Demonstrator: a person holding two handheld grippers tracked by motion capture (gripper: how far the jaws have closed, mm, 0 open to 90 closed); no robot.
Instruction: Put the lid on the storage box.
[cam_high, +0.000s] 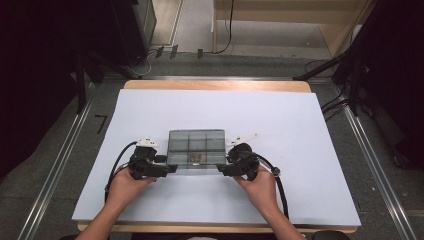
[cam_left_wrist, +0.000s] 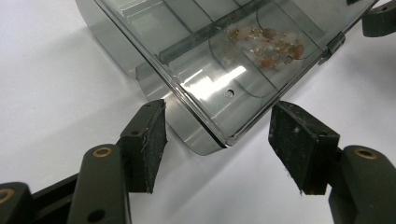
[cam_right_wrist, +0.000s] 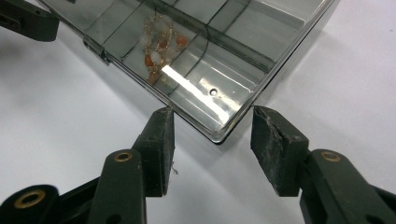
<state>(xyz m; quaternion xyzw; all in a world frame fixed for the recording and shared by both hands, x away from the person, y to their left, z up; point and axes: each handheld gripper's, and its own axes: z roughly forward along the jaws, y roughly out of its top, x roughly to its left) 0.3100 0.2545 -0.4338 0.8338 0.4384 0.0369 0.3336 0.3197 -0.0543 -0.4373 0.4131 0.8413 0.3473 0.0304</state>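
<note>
Smoky-grey clear plastic compartment box (cam_high: 195, 148), lid down, lies flat near the middle of the table (cam_high: 300, 130), which is covered in white sheet, a little toward the person's edge. Small heap of orange and white beads (cam_left_wrist: 268, 41) sits in one compartment by the near wall, beside the front latch (cam_left_wrist: 332, 45). Both forearms enter from the bottom of the high view and angle inward, hands low on the table and wrapped around the gripper bodies, one at each near corner of the box. Left gripper (cam_high: 172, 169) points right and slightly forward at the near-left corner; in the left gripper view its jaws stand spread, the rounded box corner reaching in between them, the left pad (cam_left_wrist: 150, 140) just beside the box wall, the right pad clear of it. Right gripper (cam_high: 220, 169) mirrors it at the near-right corner; in the right gripper view its jaws are likewise apart, straddling the corner tip with a gap on each side, nothing pinched. Cables trail back from both grippers along the wrists.
</note>
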